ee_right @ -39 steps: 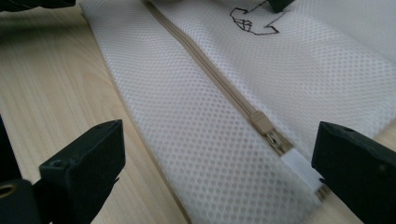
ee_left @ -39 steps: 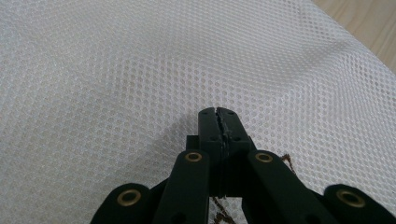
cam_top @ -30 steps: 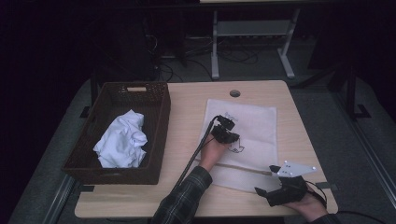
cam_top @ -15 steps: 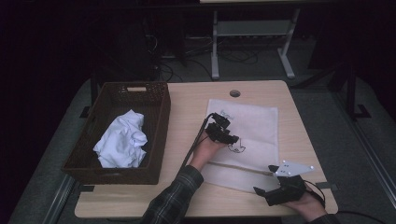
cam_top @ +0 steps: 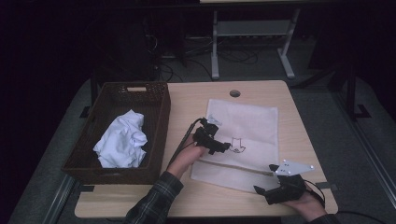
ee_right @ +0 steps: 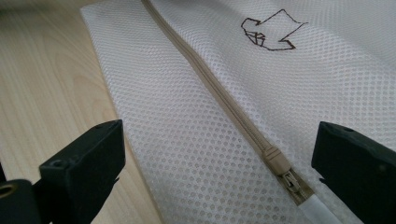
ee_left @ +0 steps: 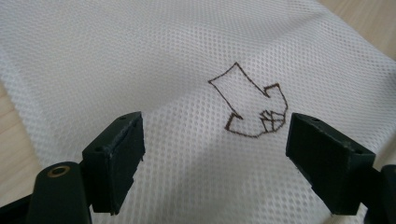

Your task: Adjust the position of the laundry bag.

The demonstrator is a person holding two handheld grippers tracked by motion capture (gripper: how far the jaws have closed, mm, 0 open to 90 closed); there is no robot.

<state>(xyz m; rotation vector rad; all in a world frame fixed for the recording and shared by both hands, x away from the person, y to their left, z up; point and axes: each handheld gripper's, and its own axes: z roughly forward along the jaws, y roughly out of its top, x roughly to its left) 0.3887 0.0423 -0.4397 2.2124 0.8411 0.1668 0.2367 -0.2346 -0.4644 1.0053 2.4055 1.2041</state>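
high view – l gripper (cam_top: 226,147) over mesh bag (cam_top: 252,122)

White mesh laundry bag (ee_left: 177,56) of fine netted cloth, beige woven zipper (ee_right: 219,93), matt black plastic jaws, pale smooth wood-grain table (cam_top: 196,100), dark woven wicker basket (cam_top: 93,140), crumpled white cloth (cam_top: 122,140)

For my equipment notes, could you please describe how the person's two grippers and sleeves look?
Both grippers are black with two blocky black jaws. The left gripper trails a black cable and carries a small pale plate. The right gripper bears a grey three-cornered plate with small dots. The left sleeve is dark plaid.
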